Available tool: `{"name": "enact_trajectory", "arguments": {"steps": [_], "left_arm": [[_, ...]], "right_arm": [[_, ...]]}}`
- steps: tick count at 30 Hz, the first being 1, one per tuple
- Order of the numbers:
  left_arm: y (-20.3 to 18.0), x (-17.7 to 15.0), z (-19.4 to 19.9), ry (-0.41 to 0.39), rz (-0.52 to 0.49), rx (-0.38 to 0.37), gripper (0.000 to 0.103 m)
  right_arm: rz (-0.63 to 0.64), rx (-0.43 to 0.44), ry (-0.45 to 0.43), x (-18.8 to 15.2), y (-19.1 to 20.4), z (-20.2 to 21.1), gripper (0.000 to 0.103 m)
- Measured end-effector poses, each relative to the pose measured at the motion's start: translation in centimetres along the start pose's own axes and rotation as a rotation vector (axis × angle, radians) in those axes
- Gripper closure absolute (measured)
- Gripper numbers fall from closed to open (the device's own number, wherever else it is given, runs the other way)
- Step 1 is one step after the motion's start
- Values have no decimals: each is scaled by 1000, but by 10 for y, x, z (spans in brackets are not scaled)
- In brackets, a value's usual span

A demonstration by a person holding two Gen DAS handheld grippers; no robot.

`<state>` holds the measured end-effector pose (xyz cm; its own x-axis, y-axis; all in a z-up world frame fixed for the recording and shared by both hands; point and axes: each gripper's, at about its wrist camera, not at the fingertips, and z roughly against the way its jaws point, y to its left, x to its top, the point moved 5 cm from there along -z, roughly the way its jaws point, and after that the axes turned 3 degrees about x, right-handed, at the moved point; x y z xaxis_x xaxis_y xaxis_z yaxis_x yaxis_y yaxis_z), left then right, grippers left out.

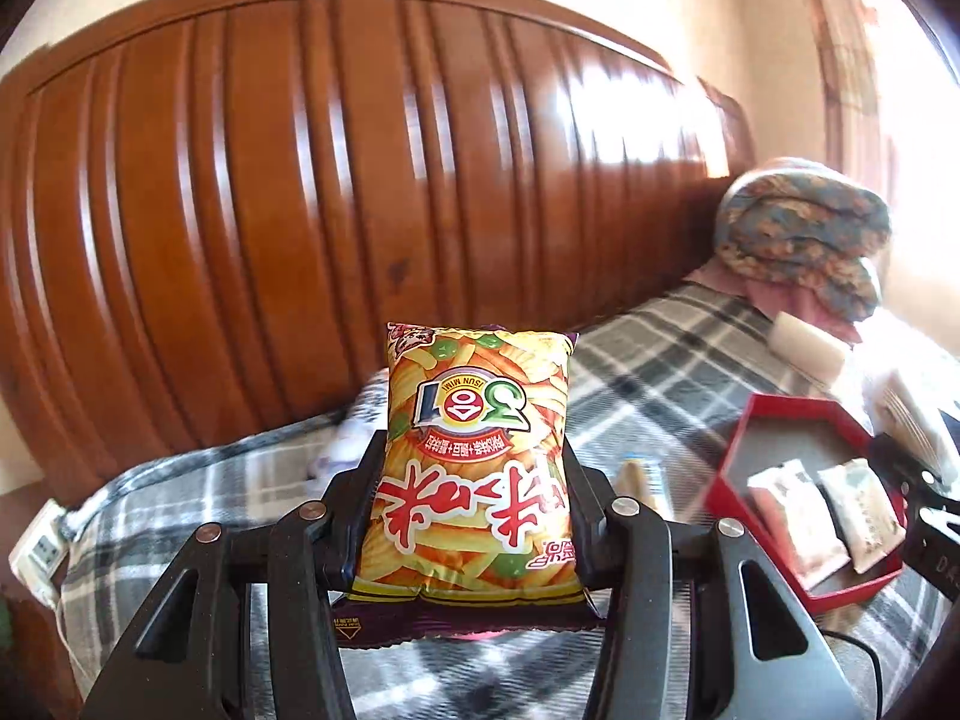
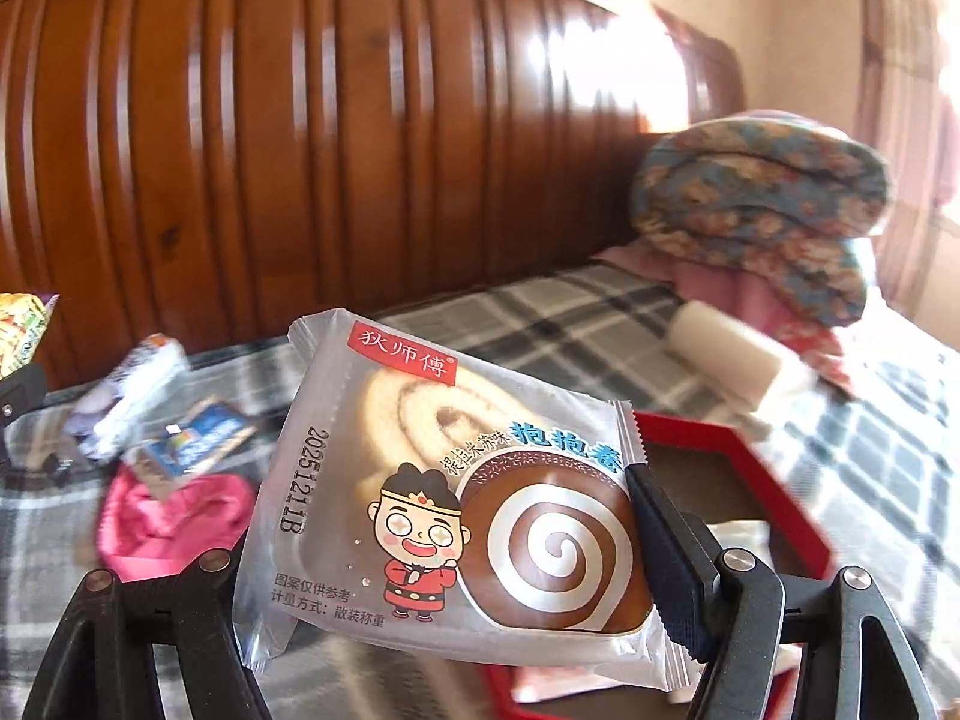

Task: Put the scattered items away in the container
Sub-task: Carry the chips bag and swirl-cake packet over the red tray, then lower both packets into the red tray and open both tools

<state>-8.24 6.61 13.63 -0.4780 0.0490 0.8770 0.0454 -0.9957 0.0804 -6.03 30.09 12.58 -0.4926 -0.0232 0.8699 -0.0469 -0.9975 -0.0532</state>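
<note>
A wooden headboard (image 1: 336,192) is filling the background from nine to one o'clock, with the plaid bedspread (image 1: 654,360) spreading below it. The red hexagonal box (image 1: 798,492), the container, is sitting at three o'clock in the left wrist view, two wrapped snacks already lying inside. The left gripper (image 1: 474,498) is clamping a puffy chip bag (image 1: 474,468) between its jaws. The right gripper (image 2: 444,516) is holding a swirl-cake packet (image 2: 456,480), jaws spread wide around it, box rim at four o'clock. Risk: the slick, air-filled wrappers could be slipping out mid-carry, or both grippers crowding the box together.
</note>
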Motion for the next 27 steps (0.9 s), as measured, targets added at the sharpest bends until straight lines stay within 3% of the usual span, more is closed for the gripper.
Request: {"name": "enact_trajectory", "arguments": {"steps": [7, 13, 19, 24, 27], "left_arm": [[-77, 12, 8, -14, -135, -34, 50], [-135, 8, -15, 44, -148, -117, 50], [-215, -3, -45, 93, -204, -233, 50], [-271, -10, -53, 84, -312, -271, 49], [-285, -12, -53, 51, -368, -245, 49]], "right_arm": [[-92, -91, -7, -11, -80, -7, 22], [-247, -113, 89, -49, -134, -36, 22], [-194, -187, 83, -53, -139, -51, 21], [-190, -192, 101, -57, -142, -65, 21], [-215, -193, 118, -63, -148, -72, 21]]}}
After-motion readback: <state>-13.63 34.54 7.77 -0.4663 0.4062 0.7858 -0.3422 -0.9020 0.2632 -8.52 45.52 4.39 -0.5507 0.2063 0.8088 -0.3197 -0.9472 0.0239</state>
